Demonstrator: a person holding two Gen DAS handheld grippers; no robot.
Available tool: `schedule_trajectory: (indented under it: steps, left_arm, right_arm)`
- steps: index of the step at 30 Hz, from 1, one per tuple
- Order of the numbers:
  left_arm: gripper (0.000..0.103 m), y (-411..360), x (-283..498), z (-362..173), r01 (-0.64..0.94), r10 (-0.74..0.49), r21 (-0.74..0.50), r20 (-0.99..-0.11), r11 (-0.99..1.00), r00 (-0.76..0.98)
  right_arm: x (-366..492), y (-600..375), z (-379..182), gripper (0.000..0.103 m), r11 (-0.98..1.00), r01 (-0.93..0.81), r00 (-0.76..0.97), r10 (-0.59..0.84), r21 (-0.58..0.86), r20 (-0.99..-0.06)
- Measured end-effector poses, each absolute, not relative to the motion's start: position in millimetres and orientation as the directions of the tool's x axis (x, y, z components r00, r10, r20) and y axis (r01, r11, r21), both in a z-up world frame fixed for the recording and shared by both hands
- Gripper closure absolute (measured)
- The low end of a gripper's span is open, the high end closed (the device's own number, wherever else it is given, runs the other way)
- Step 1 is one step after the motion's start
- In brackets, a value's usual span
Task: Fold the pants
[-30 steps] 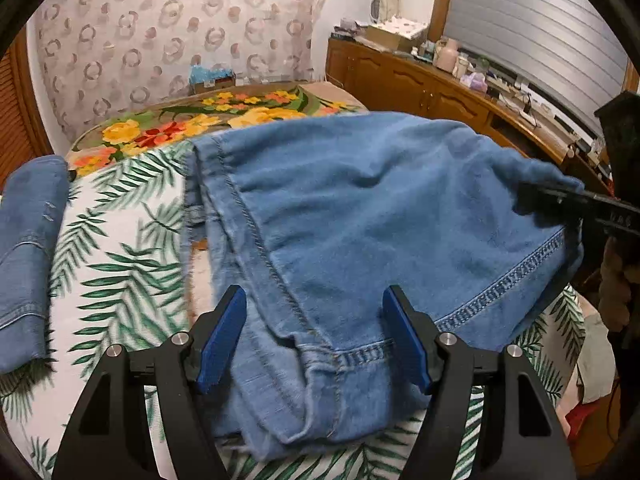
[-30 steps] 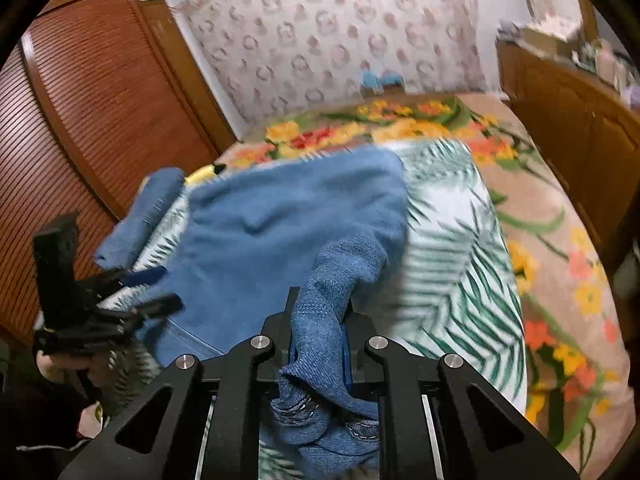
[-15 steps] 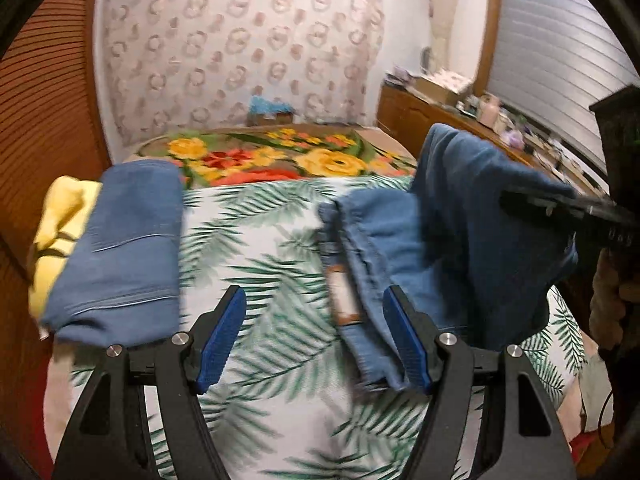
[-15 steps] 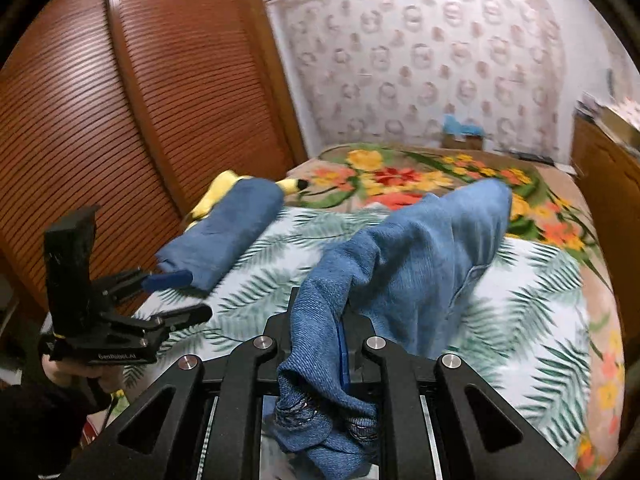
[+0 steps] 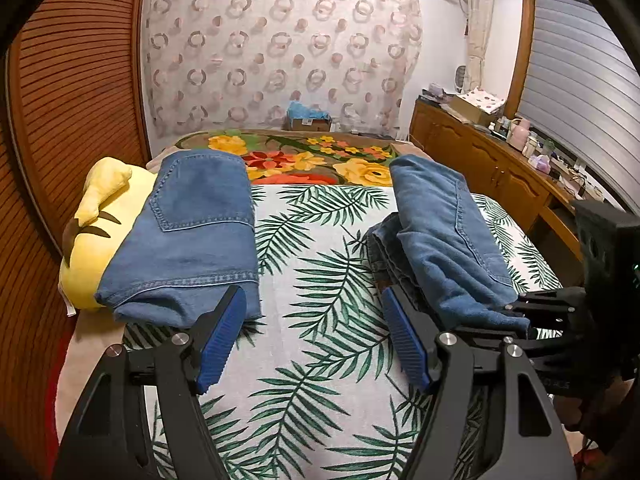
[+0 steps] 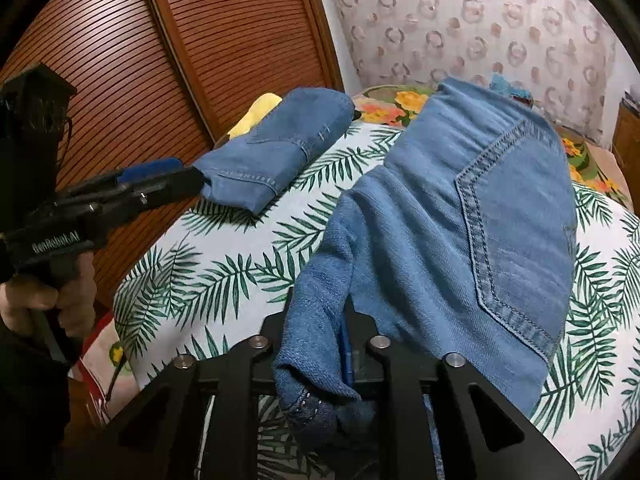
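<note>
The bed (image 5: 320, 264), covered by a white sheet printed with green palm leaves, fills most of both views, and its broad middle strip between the two denim bundles lies bare and open. A floral blanket (image 5: 304, 160) covers the far end of the bed up to the curtain with its ring pattern (image 5: 280, 48). A slatted wooden wardrobe (image 6: 224, 40) closes off the left side right beside the mattress edge, and a wooden sideboard (image 5: 480, 168) crowded with small items runs along the right side under a window blind (image 5: 580, 80). The pants (image 6: 460, 232), folded into a thick bundle with a back pocket uppermost, rest on the right part of the sheet, near that edge of the bed. A second folded pair of jeans (image 5: 192, 232) lies at the left edge, partly on a yellow plush toy (image 5: 100, 216). The right gripper (image 6: 320, 354) has a bunched end of the pants between its jaws, the pads still against the cloth while the jaws are opening. The left gripper (image 5: 312, 336) hangs released over the bare sheet with nothing between its blue pads (image 5: 222, 336), one finger close to the second pair's near edge.
</note>
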State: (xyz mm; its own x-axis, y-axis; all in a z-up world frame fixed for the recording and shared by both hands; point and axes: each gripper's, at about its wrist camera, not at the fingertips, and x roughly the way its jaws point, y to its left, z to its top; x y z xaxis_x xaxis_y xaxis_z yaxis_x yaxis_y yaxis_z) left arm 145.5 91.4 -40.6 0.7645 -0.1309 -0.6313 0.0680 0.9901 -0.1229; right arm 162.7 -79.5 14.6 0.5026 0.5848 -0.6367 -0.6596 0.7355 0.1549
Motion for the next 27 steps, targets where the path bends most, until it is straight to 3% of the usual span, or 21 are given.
schedule_trajectory:
  steps: [3, 9, 17, 24, 27]
  left_arm:
    - [0.031, 84.6, 147.5, -42.2, 0.081, -0.144, -0.128, -0.63, 0.988, 0.763]
    - [0.031, 63.3, 151.0, -39.0, 0.137, -0.19, -0.132, -0.625, 0.982, 0.757]
    - [0.031, 27.9, 157.4, -50.3, 0.22, -0.274, -0.166, -0.656, 0.961, 0.703]
    - [0.054, 16.4, 156.9, -77.5, 0.23, -0.293, -0.187, -0.722, 0.955, 0.628]
    - [0.056, 14.7, 154.5, -84.2, 0.228, -0.3, -0.199, -0.733, 0.953, 0.61]
  right_arm:
    - [151.9, -85.0, 28.7, 0.059, 0.735, -0.661, 0.505, 0.582, 0.147, -0.637]
    - [128.2, -129.2, 68.6, 0.049, 0.773, -0.626, 0.598, 0.56, 0.103, -0.574]
    - [170.7, -173.4, 82.3, 0.049, 0.858, -0.512, 0.699, 0.439, 0.033, -0.565]
    - [224.1, -129.5, 87.1, 0.049, 0.808, -0.588, 0.658, 0.496, 0.025, -0.567]
    - [255.7, -116.6, 86.3, 0.049, 0.788, -0.615, 0.637, 0.51, 0.016, -0.578]
